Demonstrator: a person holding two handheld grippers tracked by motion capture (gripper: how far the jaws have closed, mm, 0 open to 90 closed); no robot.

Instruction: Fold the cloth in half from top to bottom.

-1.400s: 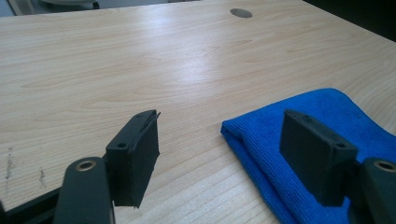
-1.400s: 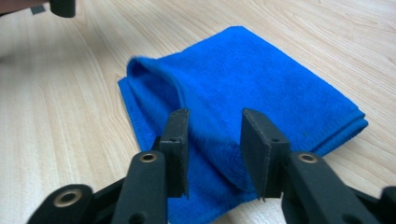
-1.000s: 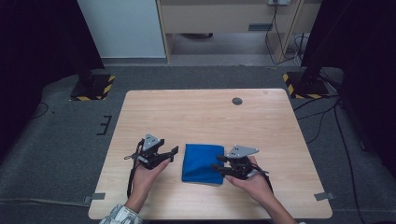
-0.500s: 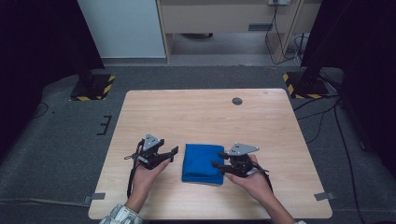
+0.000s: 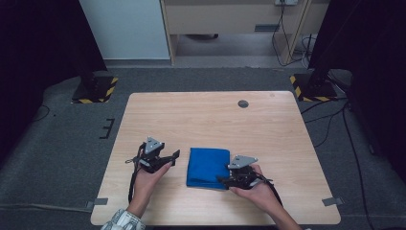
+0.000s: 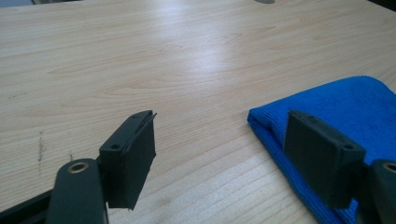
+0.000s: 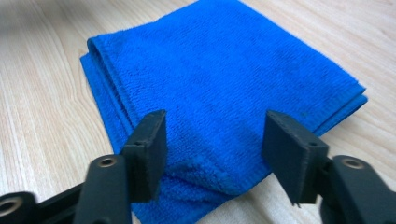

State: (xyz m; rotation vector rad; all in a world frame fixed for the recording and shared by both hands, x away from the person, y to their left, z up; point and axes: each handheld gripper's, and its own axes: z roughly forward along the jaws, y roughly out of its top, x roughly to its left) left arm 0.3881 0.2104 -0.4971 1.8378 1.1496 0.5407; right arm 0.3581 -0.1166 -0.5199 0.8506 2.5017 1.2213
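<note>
Cloth (image 5: 208,167): blue, folded to a thick rectangle, flat on the near half of the table, between the two grippers.
Table (image 5: 210,117): pale wood top, bare around the cloth; small dark round disc (image 5: 243,103) far off near the back edge.
Left gripper (image 5: 168,158): held in the left hand (image 5: 149,176), just left of the cloth, tips pointing toward the cloth's near-left edge.
Left gripper, jaws: parted, nothing between them — bare wood in the gap, as seen in the left gripper view (image 6: 219,158).
Cloth relative to left fingers (image 6: 133,156): folded corner (image 6: 327,112) lying beyond and behind the right-hand pad; contact with that pad not clear; left-hand pad well clear over wood.
Right gripper (image 5: 224,181): held in the right hand (image 5: 256,189), at the cloth's near-right corner, low over the table.
Right gripper, jaws: parted and just been opening — pads not pressing on the fabric.
Cloth relative to right fingers (image 7: 149,149): near corner of the cloth (image 7: 219,93) reaching in between the two pads, fabric slightly puckered there; layered edges visible along the left side and the far right corner.
Grip: none on the cloth by either gripper (image 7: 212,151).
</note>
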